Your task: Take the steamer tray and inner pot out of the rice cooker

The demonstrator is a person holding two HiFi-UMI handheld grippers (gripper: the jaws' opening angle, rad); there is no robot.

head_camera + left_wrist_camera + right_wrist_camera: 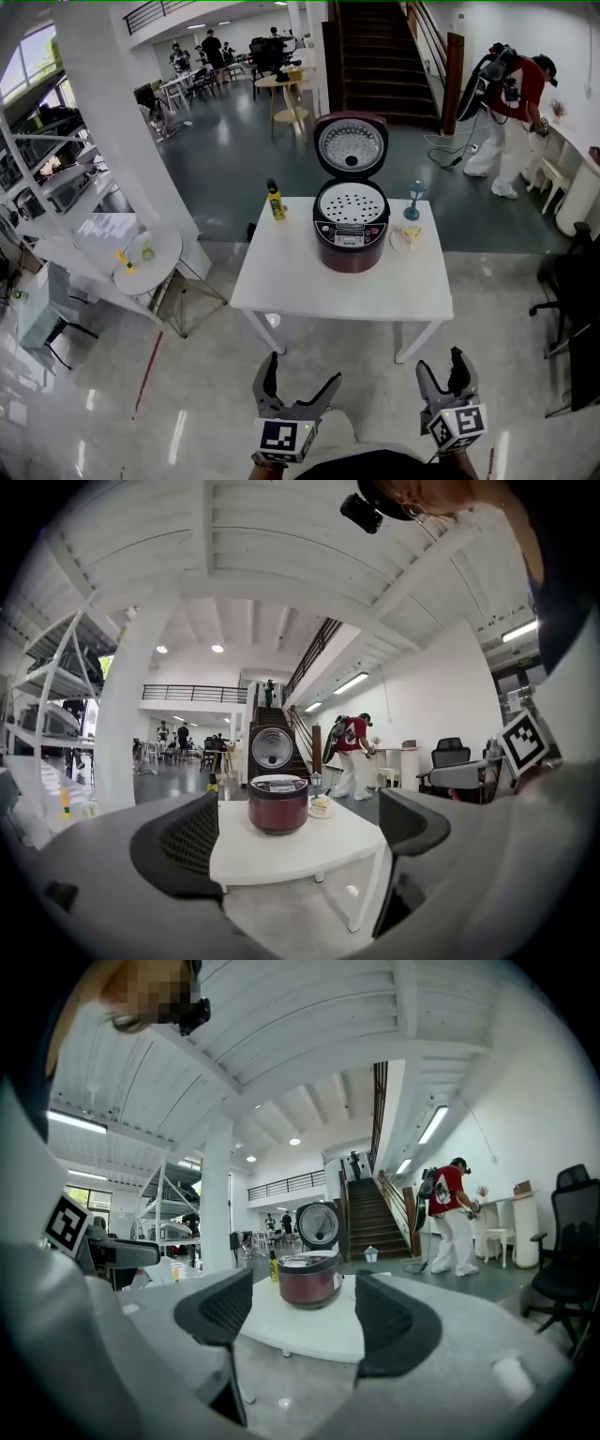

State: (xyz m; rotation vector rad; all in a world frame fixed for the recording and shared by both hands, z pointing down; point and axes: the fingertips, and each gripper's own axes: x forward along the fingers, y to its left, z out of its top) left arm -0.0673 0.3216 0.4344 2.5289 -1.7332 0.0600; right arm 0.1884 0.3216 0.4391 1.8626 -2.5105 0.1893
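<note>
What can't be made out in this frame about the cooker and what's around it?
Inner pot: head view, hidden under the steamer tray in the cooker.
Steamer tray: both gripper views, hidden behind the cooker's rim.
Panel print: too small, every view.
Pale item beside the cooker: too small to name.

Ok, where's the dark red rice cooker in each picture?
Head view: the rice cooker sits a little right of the middle and above it, lid up.
Left gripper view: the rice cooker is small, just left of the middle and a bit below it.
Right gripper view: the rice cooker is small, near the middle and a bit below it.
Shared landmark: the white table it stands on.
</note>
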